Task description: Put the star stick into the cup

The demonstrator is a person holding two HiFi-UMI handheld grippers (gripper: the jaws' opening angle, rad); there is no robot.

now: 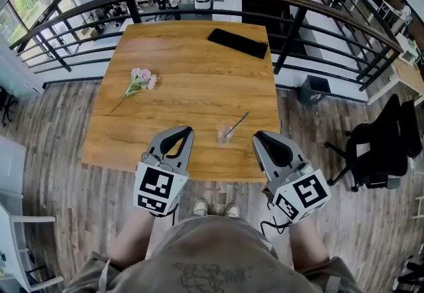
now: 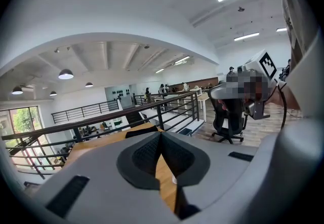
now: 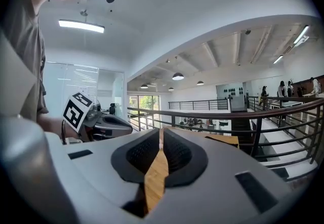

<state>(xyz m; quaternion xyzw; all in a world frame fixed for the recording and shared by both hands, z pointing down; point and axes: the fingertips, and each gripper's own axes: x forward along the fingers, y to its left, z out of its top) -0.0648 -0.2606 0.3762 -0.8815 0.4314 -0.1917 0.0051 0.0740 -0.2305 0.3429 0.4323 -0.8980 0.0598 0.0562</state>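
Note:
A small clear cup (image 1: 224, 134) stands near the front edge of the wooden table (image 1: 192, 106). The thin star stick (image 1: 237, 123) stands in the cup, leaning up and to the right over its rim. My left gripper (image 1: 187, 130) hovers over the table's front edge just left of the cup, with its jaws together and nothing in them. Just right of the cup is my right gripper (image 1: 258, 136), shut and empty too. In the left gripper view the pads (image 2: 152, 149) meet at the tip, and the right gripper view shows its pads (image 3: 174, 152) closed the same way.
A pink flower sprig (image 1: 140, 81) lies on the table's left side. A flat black object (image 1: 238, 43) lies at the far right corner. A dark railing (image 1: 291, 26) curves behind the table. An office chair (image 1: 381, 146) stands to the right, and a small bin (image 1: 315, 88) beyond the table.

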